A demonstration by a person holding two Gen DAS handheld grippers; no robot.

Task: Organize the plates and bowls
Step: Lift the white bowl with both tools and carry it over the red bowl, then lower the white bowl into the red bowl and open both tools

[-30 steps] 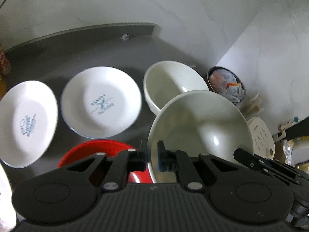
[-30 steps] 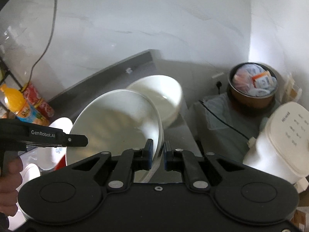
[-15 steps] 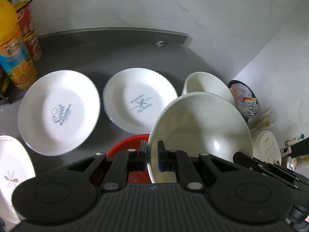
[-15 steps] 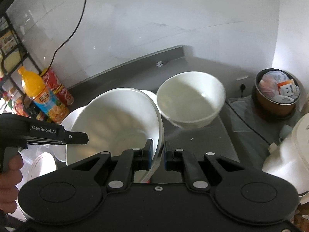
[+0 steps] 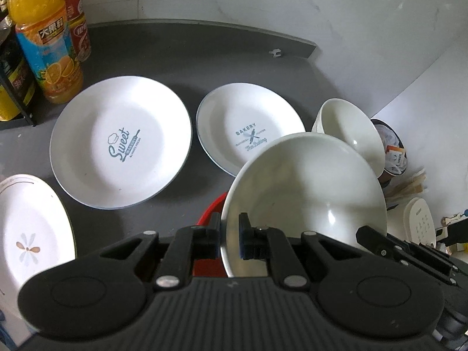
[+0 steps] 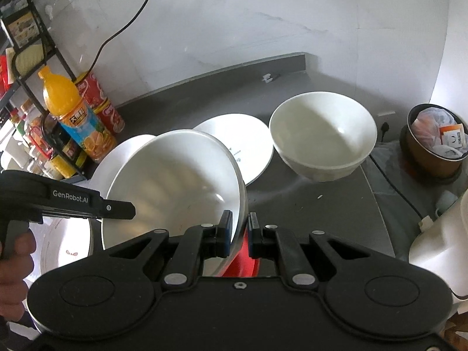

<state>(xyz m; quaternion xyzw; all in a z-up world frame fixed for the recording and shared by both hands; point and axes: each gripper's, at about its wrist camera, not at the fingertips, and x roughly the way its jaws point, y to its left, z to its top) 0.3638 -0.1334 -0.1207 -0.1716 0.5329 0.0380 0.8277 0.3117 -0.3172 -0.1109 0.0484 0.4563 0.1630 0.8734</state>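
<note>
Barely started — your left gripper (image 5: 229,238) and right gripper (image 6: 239,232) both pinch the big white bowl's (image 5: 304,201) rim, tilted above the red dish (image 6: 244,263); smaller bowl (image 6: 321,137), Sweet plate (image 5: 120,143), Bakery plate (image 5: 248,131) unstacked.

Left wrist view: mounted just behind the left tool (image 5: 229,238), looking forward and down over the dark counter (image 5: 181,55) toward the back wall, close to the dishes. Right wrist view: set likewise behind the right tool (image 6: 239,234), from farther right, angled leftward. Shared by both: the held white bowl (image 5: 304,196) (image 6: 175,187), the second bowl (image 5: 351,128) (image 6: 321,137), the orange bottle (image 5: 44,38) (image 6: 73,117).
</note>
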